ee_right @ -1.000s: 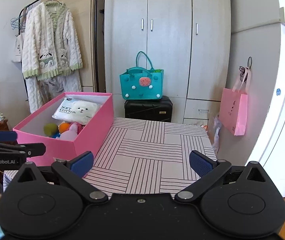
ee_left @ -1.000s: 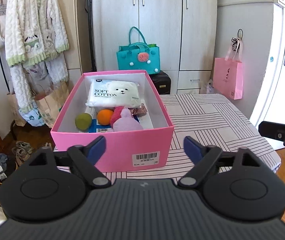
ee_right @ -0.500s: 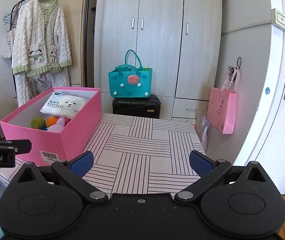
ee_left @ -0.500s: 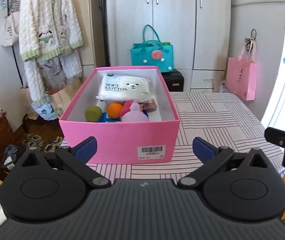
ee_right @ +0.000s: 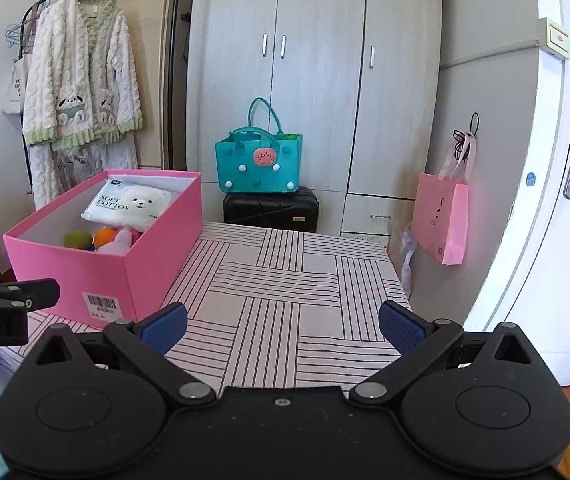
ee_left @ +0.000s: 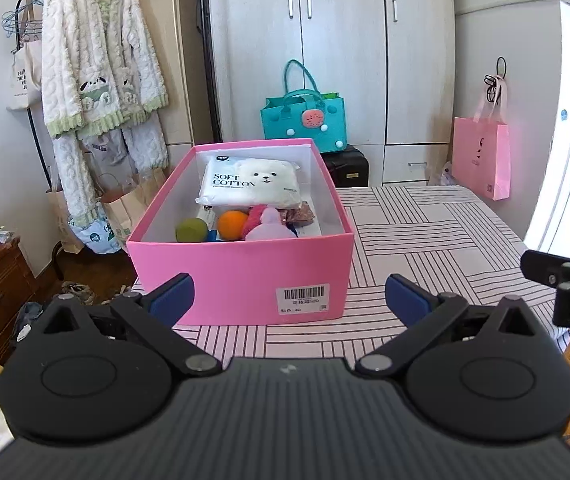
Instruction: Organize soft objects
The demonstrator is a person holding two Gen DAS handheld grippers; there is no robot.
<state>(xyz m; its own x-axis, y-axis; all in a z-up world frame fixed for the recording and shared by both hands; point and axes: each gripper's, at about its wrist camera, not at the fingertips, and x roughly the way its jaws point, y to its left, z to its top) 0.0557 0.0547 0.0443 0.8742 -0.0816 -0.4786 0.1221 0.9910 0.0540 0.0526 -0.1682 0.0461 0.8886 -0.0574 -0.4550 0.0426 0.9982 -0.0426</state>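
At centre frame of the left view, the pink box (ee_left: 241, 276) of soft things sits on the striped desk (ee_left: 425, 236); the left tool (ee_left: 289, 300) has just spread wide, gripping nothing, and the right tool (ee_right: 283, 326) is likewise released.

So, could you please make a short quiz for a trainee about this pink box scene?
1. True or false: the left gripper holds the orange ball.
2. What lies on top at the far end of the pink box? A) cotton pad pack B) towel C) book
3. Fill in: the box stands on the striped ____.

Key: 1 false, its jaws stand open and empty. 2 A. 3 table.
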